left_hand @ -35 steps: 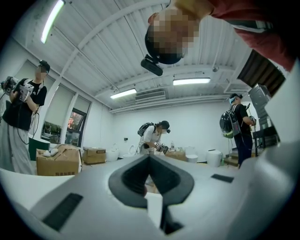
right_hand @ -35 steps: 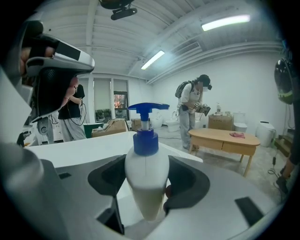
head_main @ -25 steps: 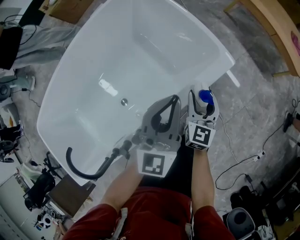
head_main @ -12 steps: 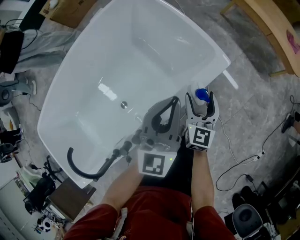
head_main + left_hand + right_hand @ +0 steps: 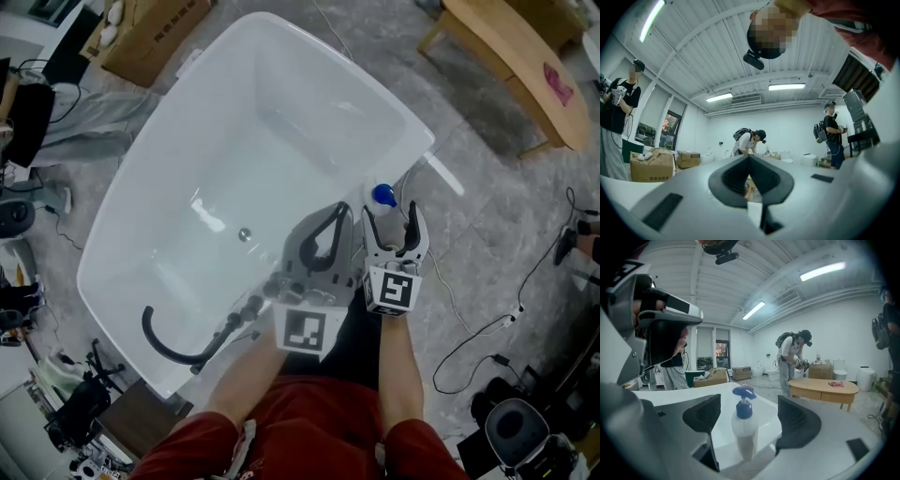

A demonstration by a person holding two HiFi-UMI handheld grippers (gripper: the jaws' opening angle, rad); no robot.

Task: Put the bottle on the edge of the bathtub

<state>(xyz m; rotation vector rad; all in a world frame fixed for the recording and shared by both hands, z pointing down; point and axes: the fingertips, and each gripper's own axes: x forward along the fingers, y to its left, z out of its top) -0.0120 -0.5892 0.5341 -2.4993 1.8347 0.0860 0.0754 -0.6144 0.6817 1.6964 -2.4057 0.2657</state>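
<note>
A white pump bottle (image 5: 382, 197) with a blue pump head stands upright on the near rim of the white bathtub (image 5: 375, 89). My right gripper (image 5: 389, 217) is just on my side of it. In the right gripper view the bottle (image 5: 744, 430) stands between the dark pads (image 5: 704, 414) with a gap on each side. These jaws have just been opening and stand open, touching nothing. To the left, my left gripper (image 5: 337, 210) hovers over the tub's rim with its fingertips together. It is shut and holds nothing, as the left gripper view (image 5: 750, 158) confirms.
A black hose (image 5: 164, 342) and a faucet (image 5: 248, 305) sit at the tub's near end, and a drain (image 5: 245, 234) marks its floor. A wooden table (image 5: 506, 66) stands at the far right. A cardboard box (image 5: 150, 37) lies beyond the tub. Cables (image 5: 478, 328) trail on the floor.
The right jaws have spread off the bottle and drawn back toward me and upward, leaving the bottle standing on the rim. The left gripper has also risen a little.
</note>
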